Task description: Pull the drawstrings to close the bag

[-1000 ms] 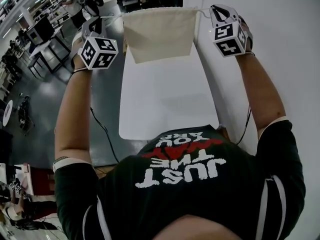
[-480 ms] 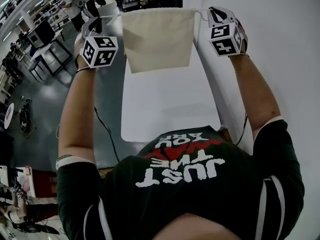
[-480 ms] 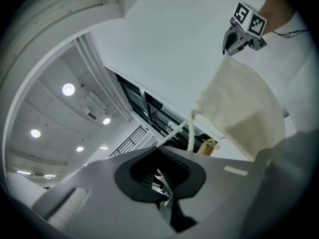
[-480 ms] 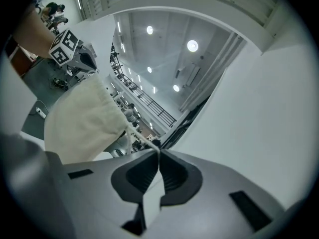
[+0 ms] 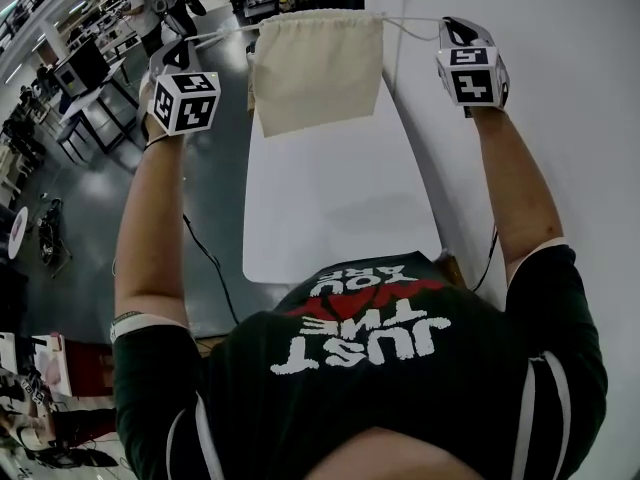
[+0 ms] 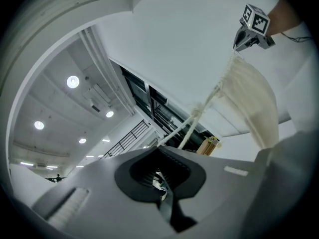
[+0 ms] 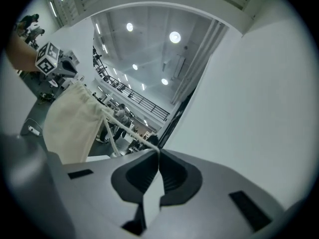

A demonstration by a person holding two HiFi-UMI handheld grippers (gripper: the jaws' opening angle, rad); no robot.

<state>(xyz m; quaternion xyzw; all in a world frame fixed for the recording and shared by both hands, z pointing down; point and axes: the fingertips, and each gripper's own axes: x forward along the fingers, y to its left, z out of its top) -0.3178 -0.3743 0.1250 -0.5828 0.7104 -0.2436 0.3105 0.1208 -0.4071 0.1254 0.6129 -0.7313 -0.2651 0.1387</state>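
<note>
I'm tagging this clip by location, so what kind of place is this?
Probably a big indoor workshop or lab hall. High overhead there are round ceiling lights, an upper-level railing runs along one side, and workbenches with equipment stand across an open floor.

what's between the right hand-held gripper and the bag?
Only a taut run of drawstring, clamped in the right hand-held gripper and leading to the cloth bag; clearest in the right gripper view.

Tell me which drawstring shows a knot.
The left drawstring, pinched in the left gripper: its two strands join in a knot partway to the bag. The right drawstring shows no knot.
</note>
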